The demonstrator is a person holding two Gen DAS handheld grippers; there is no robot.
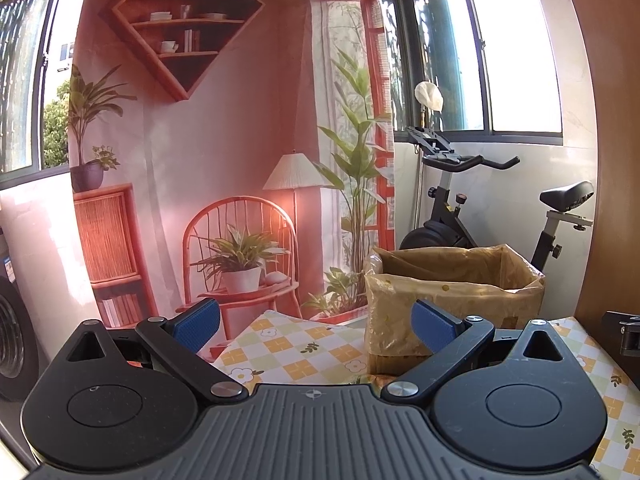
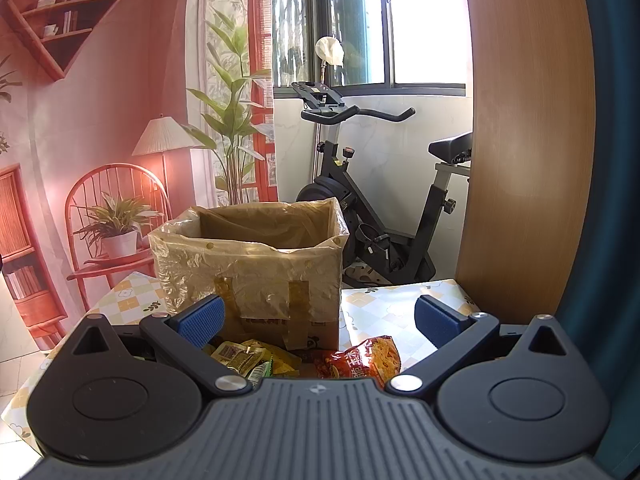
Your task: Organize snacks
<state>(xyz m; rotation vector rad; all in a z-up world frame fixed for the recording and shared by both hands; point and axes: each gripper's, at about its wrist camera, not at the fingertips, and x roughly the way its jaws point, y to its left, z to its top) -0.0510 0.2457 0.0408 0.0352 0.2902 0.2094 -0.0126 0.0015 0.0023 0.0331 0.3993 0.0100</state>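
Your right gripper (image 2: 318,322) is spread wide and empty, blue ribbed pads over crinkled snack packets: a red packet (image 2: 366,360) with partly legible Chinese print and yellow-green packets (image 2: 248,356). Behind them stands a taped, plastic-lined cardboard box (image 2: 248,264). Your left gripper (image 1: 316,326) is likewise wide and empty above the checked floral tablecloth (image 1: 296,354).

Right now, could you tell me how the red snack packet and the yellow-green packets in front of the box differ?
The red snack packet is larger and puffed; the yellow-green packets are smaller, flatter and heaped together. The red one lies toward the right, the others toward the left. All rest on the tablecloth before the cardboard box.
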